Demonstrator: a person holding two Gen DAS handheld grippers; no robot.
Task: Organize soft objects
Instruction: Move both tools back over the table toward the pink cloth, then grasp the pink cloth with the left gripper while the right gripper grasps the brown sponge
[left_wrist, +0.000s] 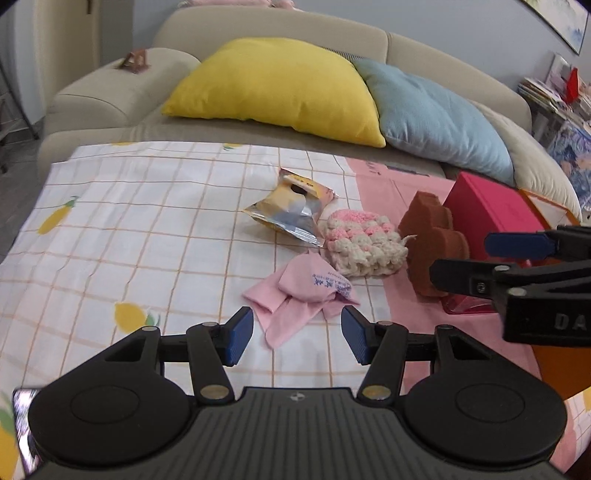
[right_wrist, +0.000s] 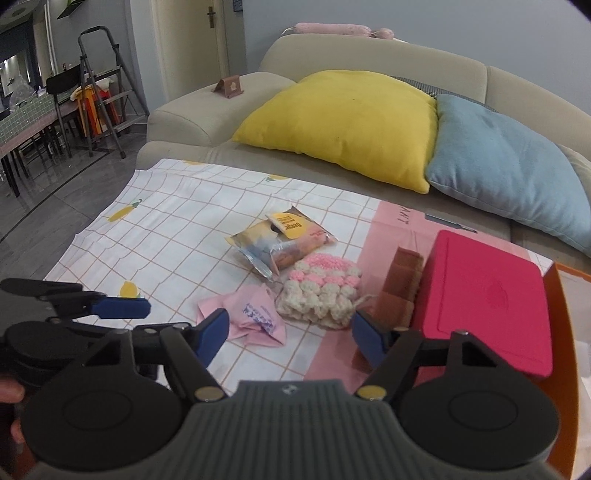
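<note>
**A:** Where are both tools relative to the pink cloth (left_wrist: 303, 295)?

**B:** Left tool (left_wrist: 297, 334) tilts down just in front of it, jaws spread, gripping nothing. Right tool (right_wrist: 288, 338) slants down to its right, jaws apart and empty. The crochet pouch (left_wrist: 364, 243) sits just behind the cloth on the worktop (left_wrist: 147, 229).

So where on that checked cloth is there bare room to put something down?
The left half of the checked cloth is bare. It is crowded on the right, where the snack packet, crocheted piece, pink cloth, brown sponge and red box cluster.
</note>
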